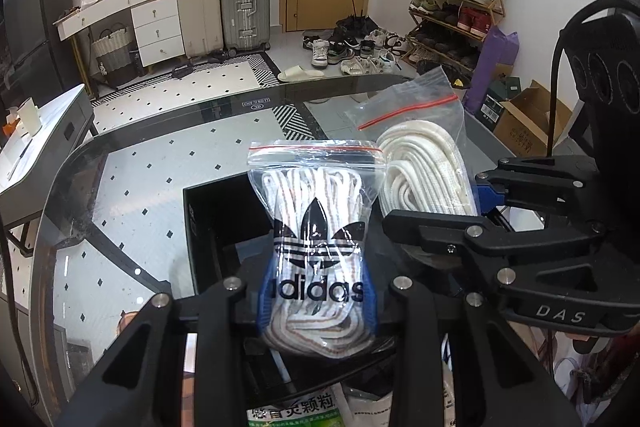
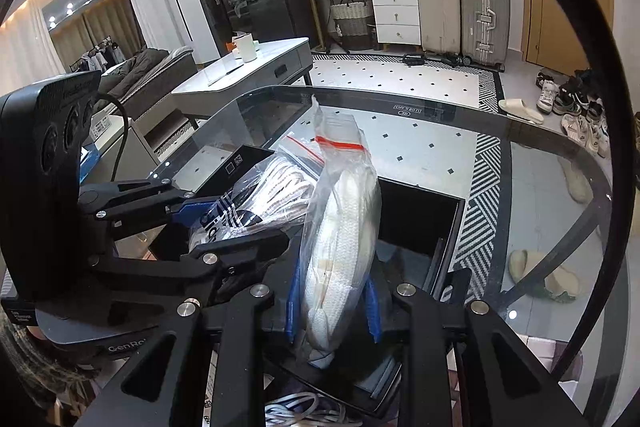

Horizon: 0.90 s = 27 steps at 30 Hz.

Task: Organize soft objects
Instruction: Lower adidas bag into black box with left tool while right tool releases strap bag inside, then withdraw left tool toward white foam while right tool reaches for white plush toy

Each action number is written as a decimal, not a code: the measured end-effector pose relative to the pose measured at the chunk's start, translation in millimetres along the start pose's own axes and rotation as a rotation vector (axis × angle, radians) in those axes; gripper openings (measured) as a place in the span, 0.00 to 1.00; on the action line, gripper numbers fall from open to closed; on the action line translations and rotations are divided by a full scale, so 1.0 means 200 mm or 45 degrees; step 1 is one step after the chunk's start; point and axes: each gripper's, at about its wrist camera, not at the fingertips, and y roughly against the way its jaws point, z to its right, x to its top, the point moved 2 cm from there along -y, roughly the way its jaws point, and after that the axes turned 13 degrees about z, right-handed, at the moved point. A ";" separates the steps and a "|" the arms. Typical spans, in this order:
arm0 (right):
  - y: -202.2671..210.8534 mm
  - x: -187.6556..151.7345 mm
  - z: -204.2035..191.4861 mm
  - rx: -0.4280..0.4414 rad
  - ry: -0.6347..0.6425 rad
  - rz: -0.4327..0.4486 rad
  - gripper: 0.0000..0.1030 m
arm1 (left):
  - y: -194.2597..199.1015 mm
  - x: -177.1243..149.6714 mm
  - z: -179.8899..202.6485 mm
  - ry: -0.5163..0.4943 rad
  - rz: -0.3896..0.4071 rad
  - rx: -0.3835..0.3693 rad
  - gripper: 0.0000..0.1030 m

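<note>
Both tools, the left tool (image 1: 318, 301) and right tool (image 2: 333, 307), are showing black linkage arms, silver screws and blue pads (image 1: 265, 301).

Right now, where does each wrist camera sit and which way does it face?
Left wrist: on the left gripper, angled down over the glass table; jaws shut on the adidas lace bag, right gripper alongside.
Right wrist: on the right gripper, same tilt; jaws shut on the plain lace bag, left gripper alongside.
Shared: both bags, table, suitcases.
</note>
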 end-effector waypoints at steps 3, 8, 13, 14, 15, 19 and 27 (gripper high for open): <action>0.01 0.01 0.00 -0.011 0.013 0.000 0.27 | -0.01 0.02 -0.02 0.034 0.007 -0.016 0.32; 0.06 0.02 0.00 -0.022 0.006 0.033 0.47 | -0.02 0.00 -0.01 0.042 0.020 -0.021 0.33; 0.10 0.06 -0.01 -0.029 -0.011 0.068 0.50 | 0.00 -0.01 0.00 0.006 0.012 0.008 0.43; 0.12 0.05 0.00 -0.031 -0.010 0.075 0.54 | 0.00 -0.01 0.01 0.004 0.015 0.007 0.46; 0.13 0.05 0.00 -0.033 -0.010 0.080 0.56 | 0.01 -0.01 0.01 0.004 0.023 0.010 0.53; 0.18 0.04 0.01 -0.044 -0.018 0.108 0.75 | 0.04 0.00 0.02 0.002 0.034 0.012 0.71; 0.30 -0.01 0.07 -0.050 -0.047 0.138 0.95 | 0.15 0.00 0.00 -0.001 0.084 0.033 0.93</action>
